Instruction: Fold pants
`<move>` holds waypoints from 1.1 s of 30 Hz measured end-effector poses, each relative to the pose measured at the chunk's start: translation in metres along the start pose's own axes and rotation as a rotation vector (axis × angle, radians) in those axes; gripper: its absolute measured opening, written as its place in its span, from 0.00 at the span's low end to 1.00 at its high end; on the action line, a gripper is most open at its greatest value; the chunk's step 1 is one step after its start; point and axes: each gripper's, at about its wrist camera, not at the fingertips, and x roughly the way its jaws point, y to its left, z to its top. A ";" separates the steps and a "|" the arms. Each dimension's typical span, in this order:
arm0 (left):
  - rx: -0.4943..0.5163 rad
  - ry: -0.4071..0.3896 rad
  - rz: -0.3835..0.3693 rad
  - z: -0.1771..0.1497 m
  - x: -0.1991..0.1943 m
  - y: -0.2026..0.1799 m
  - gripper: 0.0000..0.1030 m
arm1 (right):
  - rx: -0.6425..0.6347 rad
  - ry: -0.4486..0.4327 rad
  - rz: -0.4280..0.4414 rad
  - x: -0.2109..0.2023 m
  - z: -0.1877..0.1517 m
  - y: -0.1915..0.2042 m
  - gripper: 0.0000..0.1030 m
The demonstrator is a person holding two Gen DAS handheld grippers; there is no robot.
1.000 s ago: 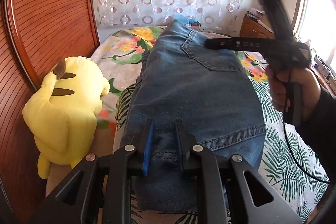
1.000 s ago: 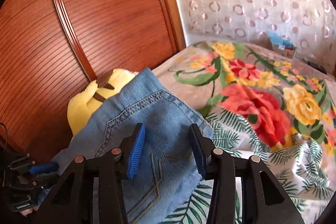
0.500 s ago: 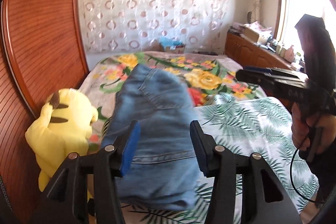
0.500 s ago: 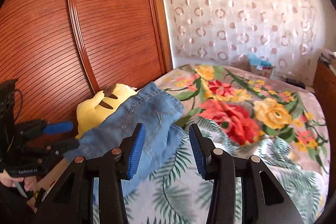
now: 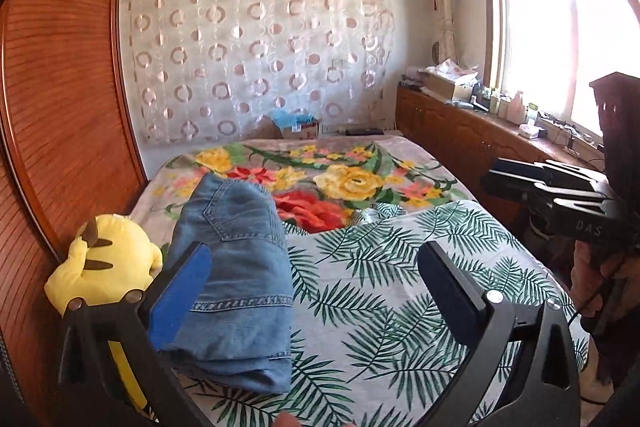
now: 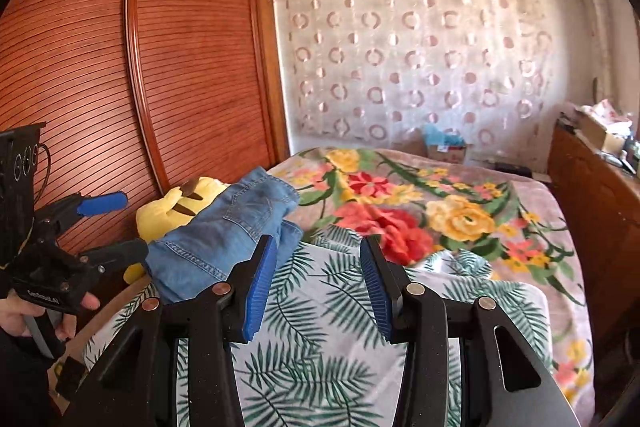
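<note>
Lying in a compact folded stack at about eight o'clock in the left wrist view, the pants (image 5: 236, 267) rest on the palm-leaf sheet (image 5: 400, 287) of the bed (image 5: 420, 163), just beside the yellow plush toy (image 5: 106, 259) at nine o'clock. The denim looks thick and fairly heavy, soft enough to bend yet likely to hold a crease; a hem or the folded edge would probably give the firmest hold. At six o'clock the left hand-held gripper (image 5: 316, 279) has just been opening, its jaws spread wide with nothing between them. At three o'clock the right hand-held gripper (image 6: 318, 287) stands partly spread and empty, clear of the cloth. The stack's underside and inner layers are hidden, so its neatness cannot be judged, and the plush toy is partly covered.
</note>
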 end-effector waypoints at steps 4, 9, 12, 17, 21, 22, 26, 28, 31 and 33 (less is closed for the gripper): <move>0.006 -0.040 -0.021 0.000 -0.018 -0.019 1.00 | 0.013 -0.025 -0.057 -0.028 -0.011 0.009 0.53; 0.004 -0.057 0.015 -0.005 -0.036 -0.038 1.00 | 0.020 -0.049 -0.125 -0.060 -0.028 0.028 0.59; -0.009 -0.050 0.026 -0.010 -0.043 -0.046 1.00 | 0.032 -0.060 -0.158 -0.080 -0.039 0.040 0.62; -0.015 -0.058 0.018 -0.019 -0.055 -0.058 1.00 | 0.051 -0.084 -0.194 -0.105 -0.053 0.063 0.66; -0.001 -0.068 0.019 -0.025 -0.068 -0.070 1.00 | 0.062 -0.098 -0.217 -0.121 -0.059 0.078 0.68; 0.001 -0.071 0.023 -0.027 -0.071 -0.072 1.00 | 0.065 -0.103 -0.225 -0.123 -0.061 0.080 0.68; -0.002 -0.080 0.029 -0.030 -0.082 -0.078 1.00 | 0.071 -0.124 -0.261 -0.134 -0.069 0.093 0.69; -0.008 -0.082 0.035 -0.033 -0.086 -0.078 1.00 | 0.080 -0.124 -0.272 -0.138 -0.074 0.098 0.69; -0.007 -0.079 0.039 -0.037 -0.090 -0.081 1.00 | 0.089 -0.124 -0.288 -0.141 -0.080 0.100 0.68; -0.001 -0.076 0.044 -0.040 -0.090 -0.083 1.00 | 0.096 -0.124 -0.298 -0.143 -0.083 0.102 0.69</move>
